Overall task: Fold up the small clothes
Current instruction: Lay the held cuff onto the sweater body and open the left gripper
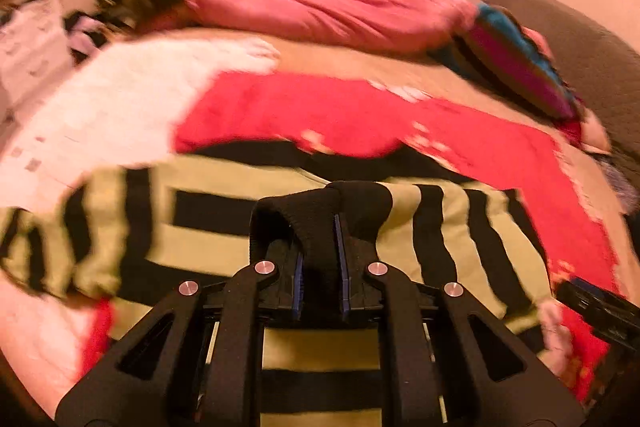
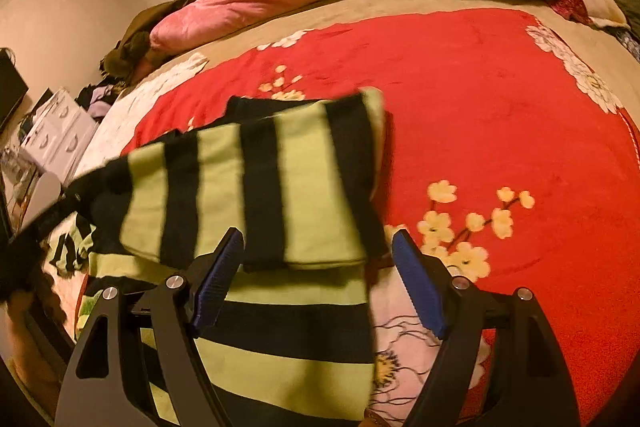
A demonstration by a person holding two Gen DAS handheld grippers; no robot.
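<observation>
Bed's red floral blanket [image 2: 480, 99] backs the fold: left gripper [image 1: 320, 251] pinches striped sweater [image 2: 256, 187] at its black ribbed edge to carry it over, right gripper [image 2: 320, 283] spread wide, empty.

The left gripper [image 1: 320, 247] is pinching a fold of the black-and-green striped knit garment [image 1: 208, 203] between its nearly closed blue-padded fingers [image 1: 298, 277]. The right gripper [image 2: 318, 251] is hanging over the garment with its fingers spread wide apart, gripping nothing. A bare hand [image 1: 554, 331] is showing beside it.
</observation>
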